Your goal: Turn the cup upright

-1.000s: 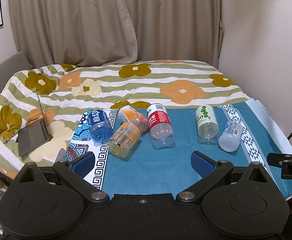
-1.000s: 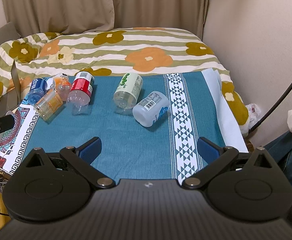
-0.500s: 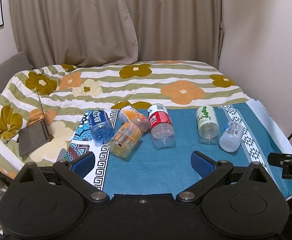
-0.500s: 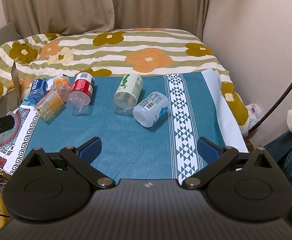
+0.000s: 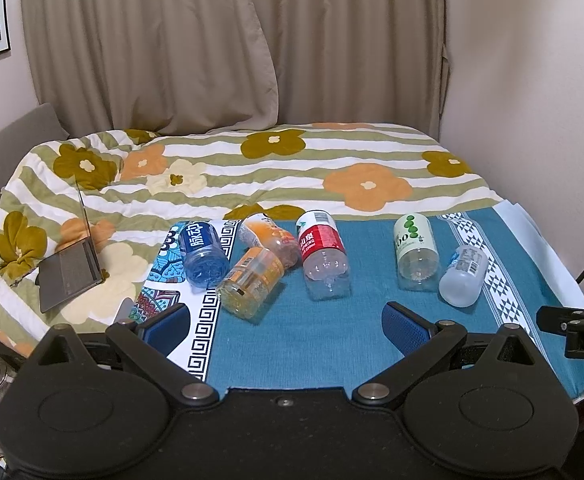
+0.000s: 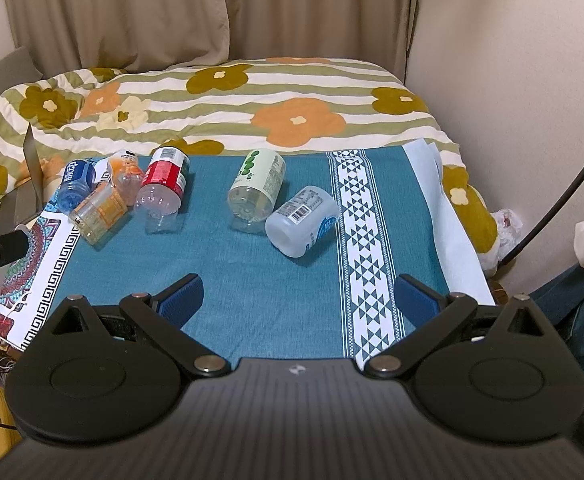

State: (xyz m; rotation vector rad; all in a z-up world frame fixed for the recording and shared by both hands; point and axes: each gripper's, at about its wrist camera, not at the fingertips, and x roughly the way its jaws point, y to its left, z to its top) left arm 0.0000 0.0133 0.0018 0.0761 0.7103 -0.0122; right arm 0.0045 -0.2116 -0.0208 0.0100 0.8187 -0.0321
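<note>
Because six cut-off clear plastic bottle cups [image 6: 302, 220] are lying toppled at twelve o'clock, both tongs [image 5: 285, 320] [image 6: 298, 300] are being held apart, empty.

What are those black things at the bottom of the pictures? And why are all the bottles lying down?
They are two grabbing tools, one in each of a person's hands. A camera on each tool looks forward along its two blue-tipped fingers. One picture is from the left gripper, the other from the right gripper. Both are open and hold nothing. On the blue cloth six cut-off bottle cups lie on their sides: a blue one, two orange, a red one, a green-dotted one and a frosted one. The job is standing one up.
</note>
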